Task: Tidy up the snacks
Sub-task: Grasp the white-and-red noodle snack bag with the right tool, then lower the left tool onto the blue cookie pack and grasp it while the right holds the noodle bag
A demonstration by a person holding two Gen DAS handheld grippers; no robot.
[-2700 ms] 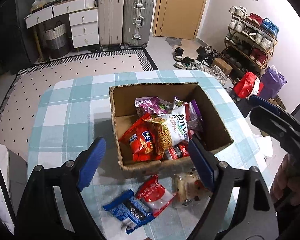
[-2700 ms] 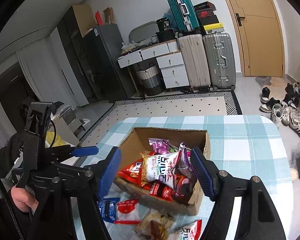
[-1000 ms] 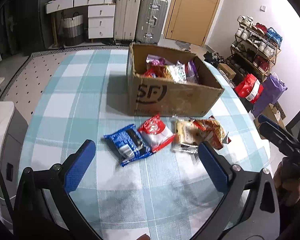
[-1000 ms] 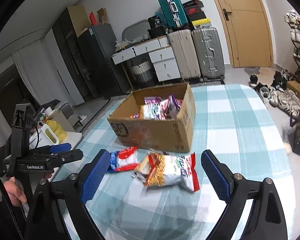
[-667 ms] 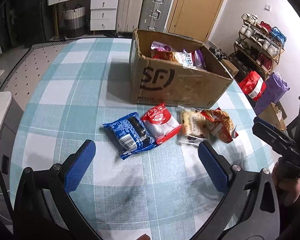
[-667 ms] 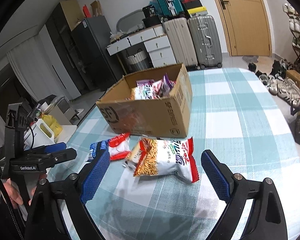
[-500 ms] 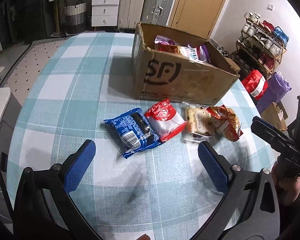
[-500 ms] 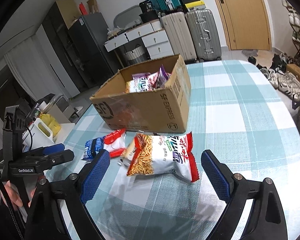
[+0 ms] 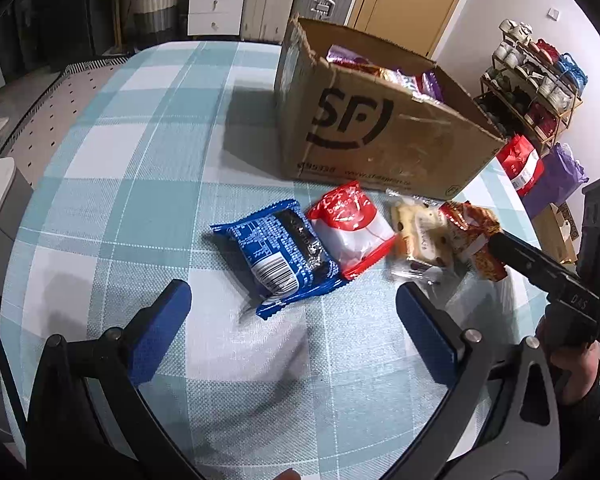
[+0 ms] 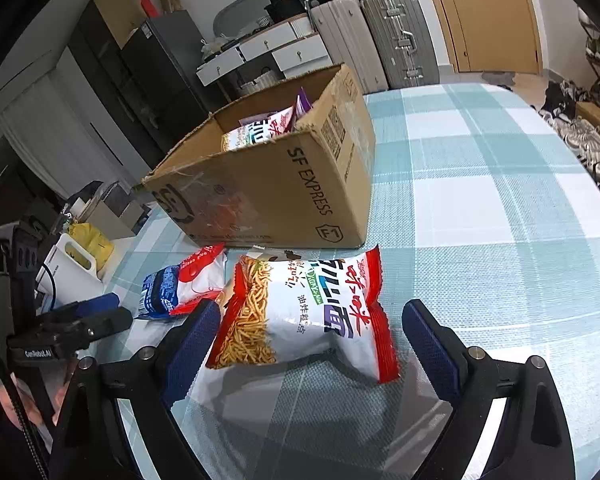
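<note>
A cardboard SF box [image 9: 380, 128] holding several snack packs stands on the checked table; it also shows in the right wrist view [image 10: 276, 188]. In front of it lie a blue pack [image 9: 278, 254], a red-and-white pack [image 9: 350, 226], a clear-wrapped bread [image 9: 422, 236] and a noodle snack bag [image 10: 308, 308]. My left gripper [image 9: 294, 322] is open and empty, low over the table just short of the blue pack. My right gripper [image 10: 312, 342] is open, its fingers on either side of the noodle bag's near end.
The checked tablecloth [image 9: 140, 160] covers a rounded table. Suitcases [image 10: 396, 36], drawers and a door stand behind. A shoe rack [image 9: 536, 76] and bags are at the right. A white appliance [image 10: 72, 264] sits beside the table's left edge.
Both grippers have come down and forward toward the packs on the table. The right gripper's fingers now flank the noodle bag. Both stay open.
</note>
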